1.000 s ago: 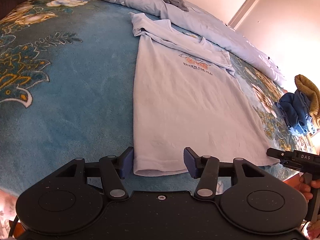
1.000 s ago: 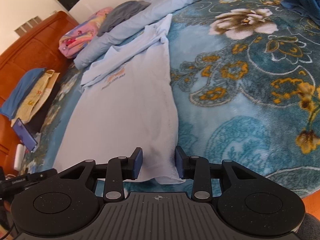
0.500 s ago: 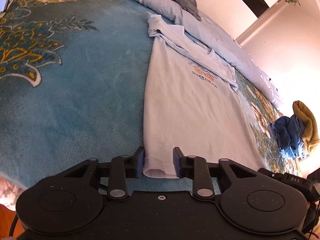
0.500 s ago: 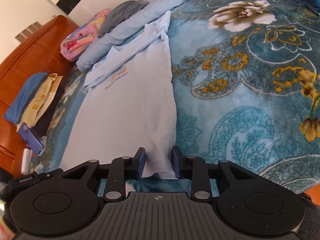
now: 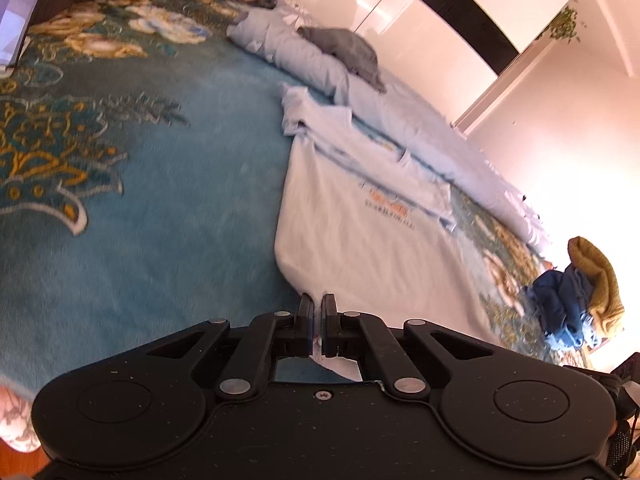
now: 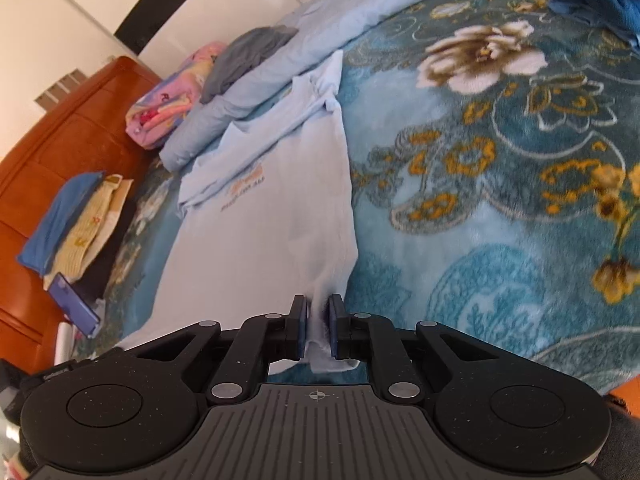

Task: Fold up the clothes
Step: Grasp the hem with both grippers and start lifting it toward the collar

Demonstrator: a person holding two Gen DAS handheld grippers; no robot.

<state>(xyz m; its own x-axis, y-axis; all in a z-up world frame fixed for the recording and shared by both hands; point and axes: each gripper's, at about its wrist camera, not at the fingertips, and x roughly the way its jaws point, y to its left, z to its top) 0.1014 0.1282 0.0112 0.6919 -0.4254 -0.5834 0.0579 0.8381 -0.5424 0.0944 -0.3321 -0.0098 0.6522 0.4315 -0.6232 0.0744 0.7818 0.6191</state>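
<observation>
Grippers both clamped on pale blue T-shirt (image 5: 360, 248) hem, L gripper (image 5: 317, 322) one corner, R gripper (image 6: 319, 326) other, on teal floral blanket (image 5: 160, 220).

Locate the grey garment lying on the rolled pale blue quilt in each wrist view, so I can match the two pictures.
Left wrist: the grey garment lies upper centre, on the pale blue quilt, beyond the T-shirt's far end.
Right wrist: the grey garment lies upper left of centre, on the same quilt, right of the pink folded bedding.
Shared landmark: the orange print on the T-shirt, centre-right in the left view, centre-left in the right view.
</observation>
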